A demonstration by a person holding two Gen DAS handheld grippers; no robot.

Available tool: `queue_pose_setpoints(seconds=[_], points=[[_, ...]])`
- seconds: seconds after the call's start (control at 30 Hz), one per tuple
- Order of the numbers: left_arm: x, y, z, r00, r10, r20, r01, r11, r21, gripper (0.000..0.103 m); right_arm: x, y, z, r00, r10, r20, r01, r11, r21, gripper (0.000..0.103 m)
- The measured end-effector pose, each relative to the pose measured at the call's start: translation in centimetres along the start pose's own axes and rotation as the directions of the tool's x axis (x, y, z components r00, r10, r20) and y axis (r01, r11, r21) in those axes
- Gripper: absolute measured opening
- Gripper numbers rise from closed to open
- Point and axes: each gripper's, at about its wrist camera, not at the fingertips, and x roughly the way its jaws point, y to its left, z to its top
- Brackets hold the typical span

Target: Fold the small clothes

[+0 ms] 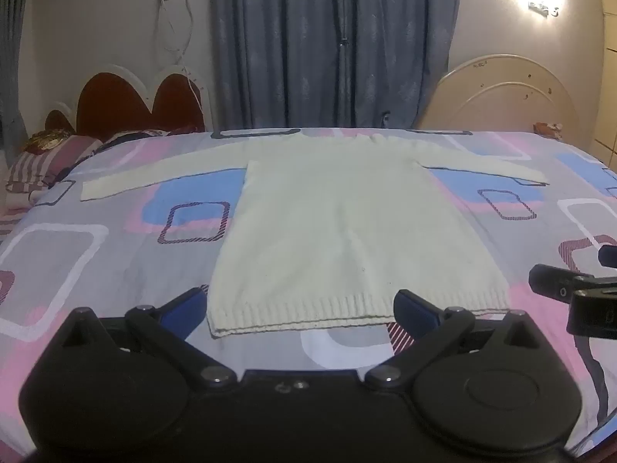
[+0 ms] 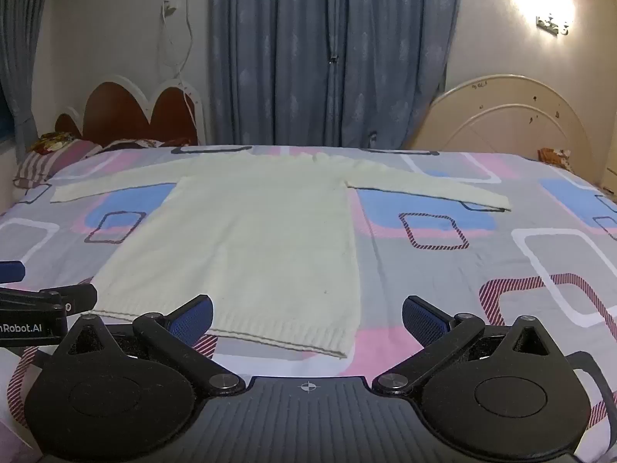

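Lying flat on the bed (image 1: 96, 254), a cream knitted sweater (image 1: 339, 231) is spread out front-down or front-up (which, I cannot tell) with its ribbed hem (image 1: 347, 310) nearest the cameras and its neck toward the far edge by the blue curtains (image 1: 331, 42). That layout looks deliberate: a garment smoothed out with both sleeves extended is ready for a first fold.

Going from left to right: striped pillows (image 1: 42, 162) sit at the far left beside a red, scalloped headboard (image 1: 127, 104). The left sleeve (image 1: 154, 177) stretches out over the patterned bedsheet, its cuff well apart from the body panel. The left hand-held gripper (image 1: 300, 305) hovers low over the near edge of the bed with its blue-padded fingers (image 1: 185, 305) spread wide, one on each side of the hem's left part and pinching nothing; the hem lies between them but untouched, as far as the view shows. The body panel fills the middle. The right hand-held gripper (image 2: 308, 316) is likewise spread to its full width and empty, over the hem's right corner (image 2: 339, 351), one pad above the cloth and the other over bare sheet. The right sleeve (image 2: 432, 187) reaches toward a cream rounded bed end (image 2: 501, 115) at the far right, under a bright wall lamp (image 2: 540, 0).

Both tools angle downward at the hem, side by side, which suggests folding has not begun and the first grasp is yet to be chosen.
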Motion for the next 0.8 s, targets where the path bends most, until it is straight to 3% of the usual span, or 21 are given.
queue_pose_setpoints(seconds=[0.8], points=[[0.6, -0.1, -0.4, 1.000, 0.008, -0.012, -0.008, 1.000, 0.016, 0.103, 0.3, 0.0, 0.2, 1.000, -0.005, -0.005, 0.005, 1.000, 0.004, 0.103]])
